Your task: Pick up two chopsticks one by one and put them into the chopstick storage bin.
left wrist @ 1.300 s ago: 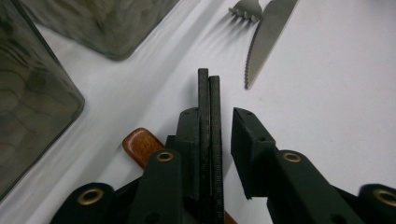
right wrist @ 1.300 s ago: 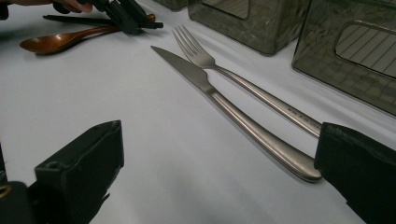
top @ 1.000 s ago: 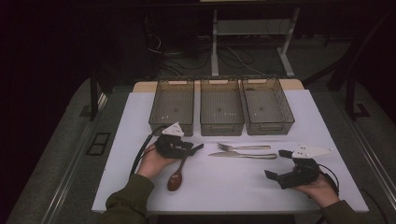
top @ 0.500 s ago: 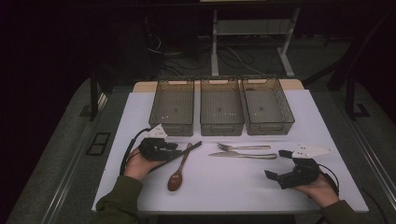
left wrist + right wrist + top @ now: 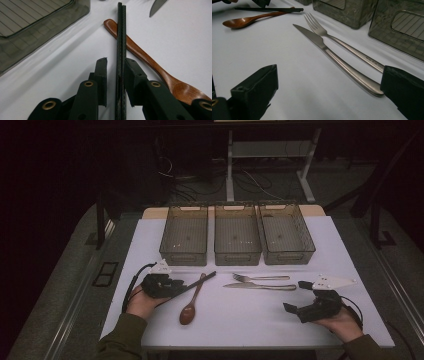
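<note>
High view: smooth white table | three ribbed smoky bins at far edge | right gripper gaping over bare surface | left gripper closing around flat black chopsticks, pad gap remains | glossy wooden spoon underneath.

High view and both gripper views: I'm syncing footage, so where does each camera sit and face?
High view: above the person's side, looking forward-down at table and bins; both forearms, left tool, right tool.
Left gripper view: rides the left tool, looking along jaws that have just been closing around the chopsticks.
Right gripper view: rides the right tool, facing knife and fork.
Shared: both gripper views show the wooden spoon.
</note>
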Action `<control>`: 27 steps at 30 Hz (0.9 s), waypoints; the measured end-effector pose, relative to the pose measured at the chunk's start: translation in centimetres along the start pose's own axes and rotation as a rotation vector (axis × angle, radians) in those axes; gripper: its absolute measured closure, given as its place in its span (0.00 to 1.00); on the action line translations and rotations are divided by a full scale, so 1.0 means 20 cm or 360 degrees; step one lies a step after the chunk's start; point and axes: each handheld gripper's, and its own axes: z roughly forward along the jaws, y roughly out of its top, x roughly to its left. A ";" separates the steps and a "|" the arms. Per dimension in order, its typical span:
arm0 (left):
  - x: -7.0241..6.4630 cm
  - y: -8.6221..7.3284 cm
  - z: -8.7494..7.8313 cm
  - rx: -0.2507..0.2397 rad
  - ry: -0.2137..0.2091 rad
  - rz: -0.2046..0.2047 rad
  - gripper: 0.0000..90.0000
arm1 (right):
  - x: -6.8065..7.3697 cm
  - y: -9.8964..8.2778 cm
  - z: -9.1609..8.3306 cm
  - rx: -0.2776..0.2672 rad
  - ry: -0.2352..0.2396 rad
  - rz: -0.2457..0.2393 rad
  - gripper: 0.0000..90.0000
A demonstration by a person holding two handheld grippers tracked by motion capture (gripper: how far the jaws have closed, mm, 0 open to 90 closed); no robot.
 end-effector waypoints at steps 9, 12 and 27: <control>0.00 0.00 0.00 0.0007 0.0010 0.0009 0.80 | 0.00 0.00 0.00 0.0002 0.0000 0.0000 0.01; 0.01 0.00 0.00 0.0013 0.0011 0.0024 0.80 | 0.00 0.00 0.00 0.0003 0.0000 -0.0003 0.01; 0.00 -0.02 -0.03 0.0062 0.0077 0.0041 0.80 | 0.00 0.00 0.00 -0.0001 0.0002 -0.0002 0.01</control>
